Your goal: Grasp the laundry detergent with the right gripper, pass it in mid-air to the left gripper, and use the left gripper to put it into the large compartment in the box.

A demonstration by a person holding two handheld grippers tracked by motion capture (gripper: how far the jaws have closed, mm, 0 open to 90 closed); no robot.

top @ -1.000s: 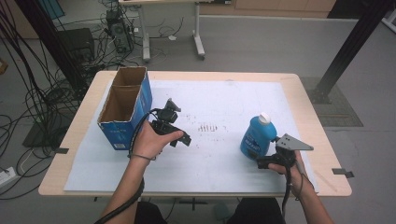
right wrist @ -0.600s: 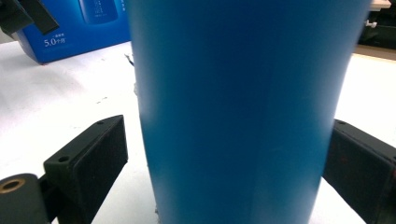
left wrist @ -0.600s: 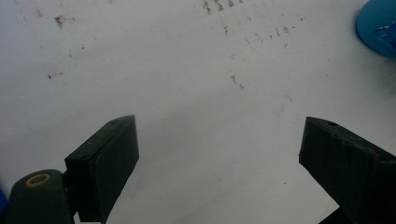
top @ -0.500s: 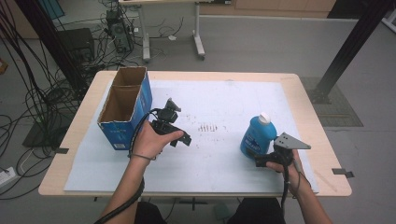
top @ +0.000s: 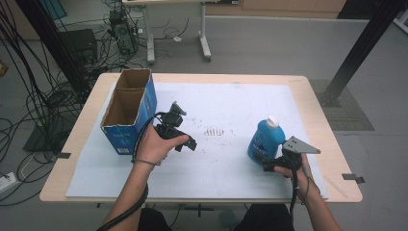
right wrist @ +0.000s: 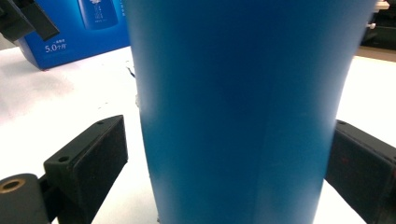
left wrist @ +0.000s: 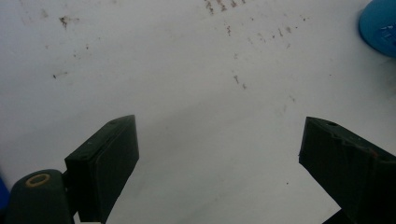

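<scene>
Barely anything has shifted: my right gripper [top: 267,164] has crept closer, its fingers spread around the upright blue plastic bottle [top: 263,141] on the bench [top: 312,101]. Left gripper [top: 185,139] hovers, fingers open, empty.

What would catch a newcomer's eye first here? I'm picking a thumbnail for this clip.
The blue bottle with a white cap, upright at the table's right, stands between the open jaws of the right gripper, with a gap at the left jaw. At the left stands an open blue cardboard box, and the left gripper hangs open over the stained white sheet.
</scene>
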